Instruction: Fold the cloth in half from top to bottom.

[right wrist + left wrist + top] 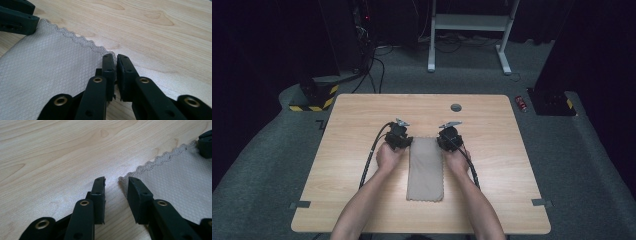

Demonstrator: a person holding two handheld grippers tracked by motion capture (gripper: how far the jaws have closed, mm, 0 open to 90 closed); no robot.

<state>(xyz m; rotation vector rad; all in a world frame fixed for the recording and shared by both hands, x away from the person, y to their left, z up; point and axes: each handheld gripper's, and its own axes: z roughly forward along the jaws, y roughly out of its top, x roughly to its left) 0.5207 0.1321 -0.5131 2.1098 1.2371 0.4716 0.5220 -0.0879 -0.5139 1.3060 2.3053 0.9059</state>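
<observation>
A beige cloth [425, 170] with a diamond weave and scalloped edges lies flat as a long strip on the wooden table [492, 150], between the person's two hands. My left gripper [402, 139] is at its far left corner. In the left gripper view my left gripper [116, 182] stands open, and the cloth [180, 177] has its corner tip between the jaws, untouched by the pads. My right gripper [447, 139] is at the far right corner. In the right gripper view my right gripper [115, 57] is shut on that corner of the cloth [50, 67].
A grey grommet hole [456, 107] sits in the table beyond the grippers. Tape marks [300, 204] flag the near edges. On the carpet lie a red can [522, 103], a yellow-black striped base [314, 100] and a white desk frame [469, 30].
</observation>
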